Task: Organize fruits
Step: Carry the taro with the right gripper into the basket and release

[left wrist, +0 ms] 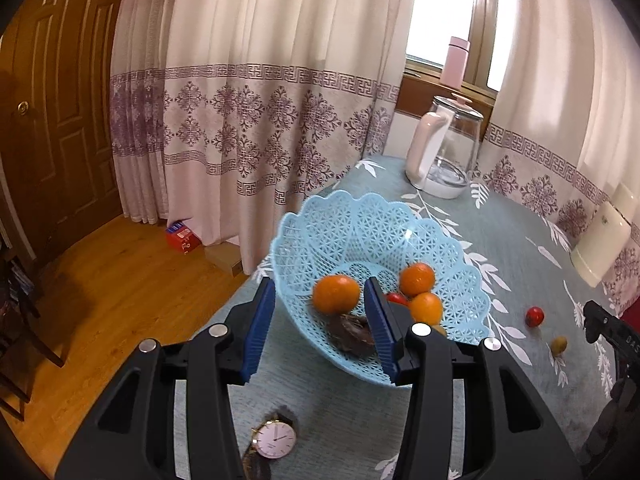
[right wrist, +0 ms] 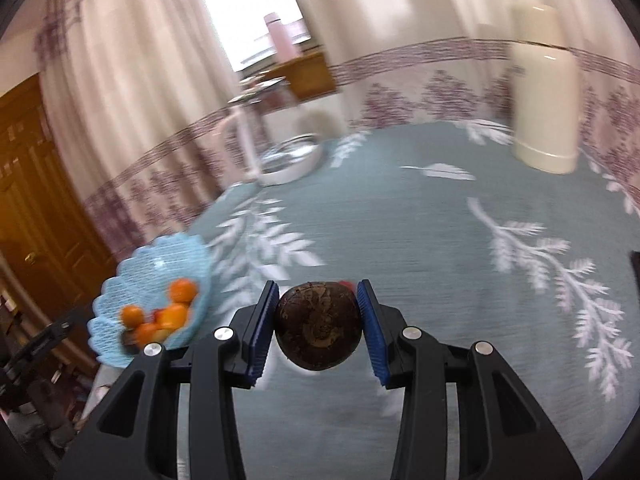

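The dark brown round fruit (right wrist: pixel 318 326) is clamped between the 2 blue pads of the right gripper (right wrist: pixel 319 328), lifted clear of the teal leaf-patterned tablecloth (right wrist: pixel 420 240). A sliver of something red shows just behind it; what it is cannot be told.

The step in hand appears to be carrying this fruit to the blue lattice basket (right wrist: pixel 160 280), which sits to the gripper's left near the table edge. Recommended procedure:
1. Hold the clamp firm; the fruit is round and could roll out of the pads.
2. Bring it over the basket rim, not against it. The basket looks light and may tip or slide.
3. Lower it into a gap among the fruit already there before spreading the pads.

The left gripper (left wrist: pixel 320 332) stands with its pads wide apart, holding nothing, straddling the near rim of the basket (left wrist: pixel 296 240).

The left wrist view alone shows the contents sharply: 3 oranges (left wrist: pixel 336 294), a dark fruit (left wrist: pixel 354 334), and a small red fruit (left wrist: pixel 397 299). It also shows a red fruit (left wrist: pixel 535 316) and a small green fruit (left wrist: pixel 559 345) loose on the cloth, and a wristwatch (left wrist: pixel 275 439). The right wrist view alone shows the held fruit, though blurred.
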